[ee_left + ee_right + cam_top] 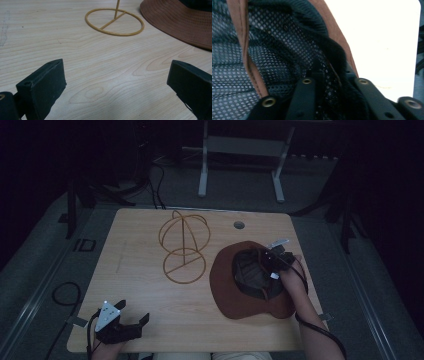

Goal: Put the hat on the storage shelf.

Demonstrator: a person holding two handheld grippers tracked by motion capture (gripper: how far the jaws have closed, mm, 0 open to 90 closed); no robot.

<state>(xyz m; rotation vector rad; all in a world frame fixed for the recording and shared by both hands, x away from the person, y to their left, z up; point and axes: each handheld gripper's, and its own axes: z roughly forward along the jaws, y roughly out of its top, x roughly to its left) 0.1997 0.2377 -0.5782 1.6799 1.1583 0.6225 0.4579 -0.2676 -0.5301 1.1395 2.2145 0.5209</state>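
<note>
Hat: a brown brimmed hat (235,292) lies upside down on the wooden table (145,320), crown opening up, on the side of the wire stand toward the person's right hand; its brim edge lies near the stand's base ring without touching it. In the left gripper view the stitched brim (180,22) shows just beyond the ring.
Hat lining: dark mesh (277,50) inside the crown, with a brown strap (244,47) running across it and a dark padded band along the crown's edge.
Right gripper: the right gripper (267,262) reaches into the hat's crown at the edge far from the stand; in the right gripper view its black jaws stand close together with the crown's dark band and mesh pinched between them.
Right hand: the hand (292,280) holds that gripper over the hat's brim, forearm running back toward the table's near edge.
Wire stand: a golden wire hat stand (183,242), globe-shaped top on a stem over a flat ring base (115,22), upright beside the hat.
Left gripper: the left gripper (122,322) rests near the table's near edge, well apart from the hat and the stand; its jaws stand wide apart with bare wood between them.
Table hole: a small round grommet (239,225) lies beyond the hat, near the far edge.
</note>
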